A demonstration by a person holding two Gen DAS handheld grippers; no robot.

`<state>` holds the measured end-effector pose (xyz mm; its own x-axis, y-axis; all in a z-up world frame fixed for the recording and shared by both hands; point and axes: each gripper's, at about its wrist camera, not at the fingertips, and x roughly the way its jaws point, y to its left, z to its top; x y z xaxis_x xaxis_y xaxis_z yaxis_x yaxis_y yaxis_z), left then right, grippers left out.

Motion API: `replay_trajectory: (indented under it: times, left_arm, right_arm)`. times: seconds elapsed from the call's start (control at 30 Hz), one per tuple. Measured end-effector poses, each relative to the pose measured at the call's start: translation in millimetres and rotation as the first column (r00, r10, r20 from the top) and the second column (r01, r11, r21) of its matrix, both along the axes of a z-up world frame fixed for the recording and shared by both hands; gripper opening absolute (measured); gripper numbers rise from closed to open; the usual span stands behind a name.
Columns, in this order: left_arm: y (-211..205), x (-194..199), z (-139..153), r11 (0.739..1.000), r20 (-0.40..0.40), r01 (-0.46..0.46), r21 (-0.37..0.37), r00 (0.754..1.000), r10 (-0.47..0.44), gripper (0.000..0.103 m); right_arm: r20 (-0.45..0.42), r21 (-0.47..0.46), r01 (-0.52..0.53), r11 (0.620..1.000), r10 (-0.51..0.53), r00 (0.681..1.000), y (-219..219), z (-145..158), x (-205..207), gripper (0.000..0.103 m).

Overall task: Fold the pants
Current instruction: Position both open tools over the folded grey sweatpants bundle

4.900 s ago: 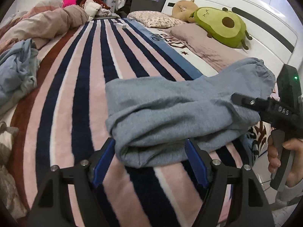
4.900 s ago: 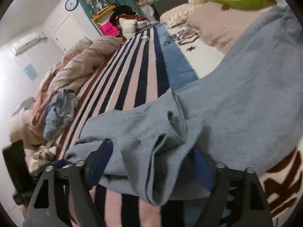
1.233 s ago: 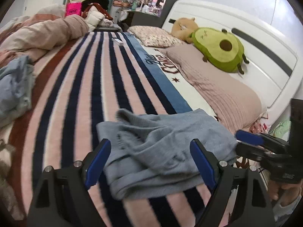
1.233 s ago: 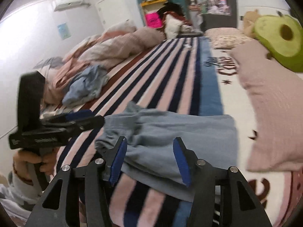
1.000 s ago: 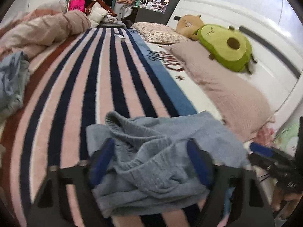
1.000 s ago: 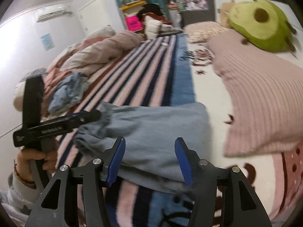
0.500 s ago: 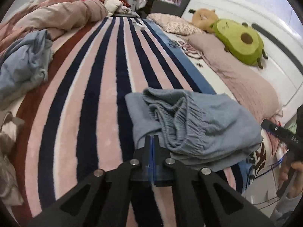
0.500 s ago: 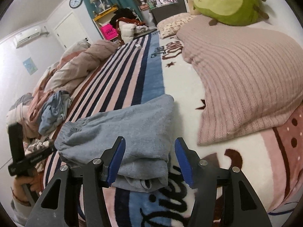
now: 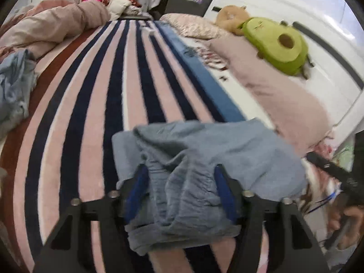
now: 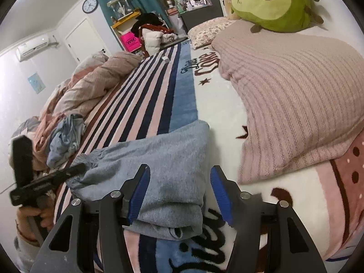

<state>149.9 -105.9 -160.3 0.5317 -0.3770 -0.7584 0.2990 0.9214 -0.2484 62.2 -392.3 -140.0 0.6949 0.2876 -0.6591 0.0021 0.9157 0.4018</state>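
The grey-blue pants (image 9: 204, 168) lie folded in a thick bundle on the striped blanket (image 9: 95, 104) near the bed's front edge. In the left wrist view my left gripper (image 9: 180, 190) is open, its blue pads either side of the gathered waistband end, low over the cloth. In the right wrist view the pants (image 10: 159, 170) lie just ahead of my right gripper (image 10: 179, 195), which is open over the bundle's near right edge. The left gripper (image 10: 75, 170) shows at the pants' left end.
A pink knitted pillow (image 10: 295, 104) lies right of the pants, with a green avocado plush (image 10: 273, 2) behind it. A crumpled blue garment (image 9: 13, 88) and a pink duvet (image 9: 52, 29) lie at the left. The white headboard (image 9: 318, 34) stands at the right.
My left gripper was shut half a second ago and has opened, moving forward over the waistband end. My right gripper has come lower and closer to the bundle's right edge.
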Motion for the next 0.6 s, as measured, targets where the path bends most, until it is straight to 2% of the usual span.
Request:
replay_trajectory:
  times: [0.07,0.1,0.27,0.33,0.4,0.43,0.47,0.5,0.6]
  left_arm:
    - [7,-7,-5,1.000,-0.003,0.006,0.000,1.000,-0.006,0.024]
    - [11,-11,-4,1.000,0.000,0.007,-0.005,1.000,-0.007,0.021]
    - [26,-37,5,1.000,0.052,-0.026,0.007,0.998,0.026,0.018]
    - [36,-38,-2,0.998,0.027,-0.057,-0.018,0.998,0.057,0.021]
    - [40,-35,-14,0.997,-0.007,-0.079,-0.023,0.997,0.079,0.035]
    - [42,-34,-16,0.996,-0.009,-0.085,-0.017,0.996,0.084,0.038]
    - [42,-34,-15,0.996,-0.004,-0.086,-0.008,0.996,0.086,0.046]
    - [43,-33,-12,0.995,0.004,-0.095,0.008,0.996,0.095,0.058]
    - [49,-30,-1,0.996,0.017,-0.091,-0.007,0.996,0.091,0.064]
  right_arm:
    - [-0.007,0.007,-0.005,1.000,0.005,1.000,0,-3,-1,0.051]
    - [-0.010,0.010,-0.007,1.000,0.007,1.000,1,-4,-1,0.051]
    - [-0.013,0.012,-0.012,1.000,0.013,1.000,2,-6,1,0.051]
    - [-0.005,0.023,-0.013,1.000,0.014,1.000,2,-5,2,0.053]
    - [-0.007,0.025,-0.016,1.000,0.016,1.000,4,-8,5,0.061]
    - [-0.022,0.016,-0.025,1.000,0.025,0.999,6,-13,7,0.063]
    - [-0.034,0.006,-0.032,0.999,0.032,0.999,9,-15,9,0.063]
    - [-0.042,-0.002,-0.043,0.999,0.043,0.998,12,-18,10,0.063]
    - [-0.058,-0.014,-0.062,0.998,0.061,0.996,16,-19,10,0.067]
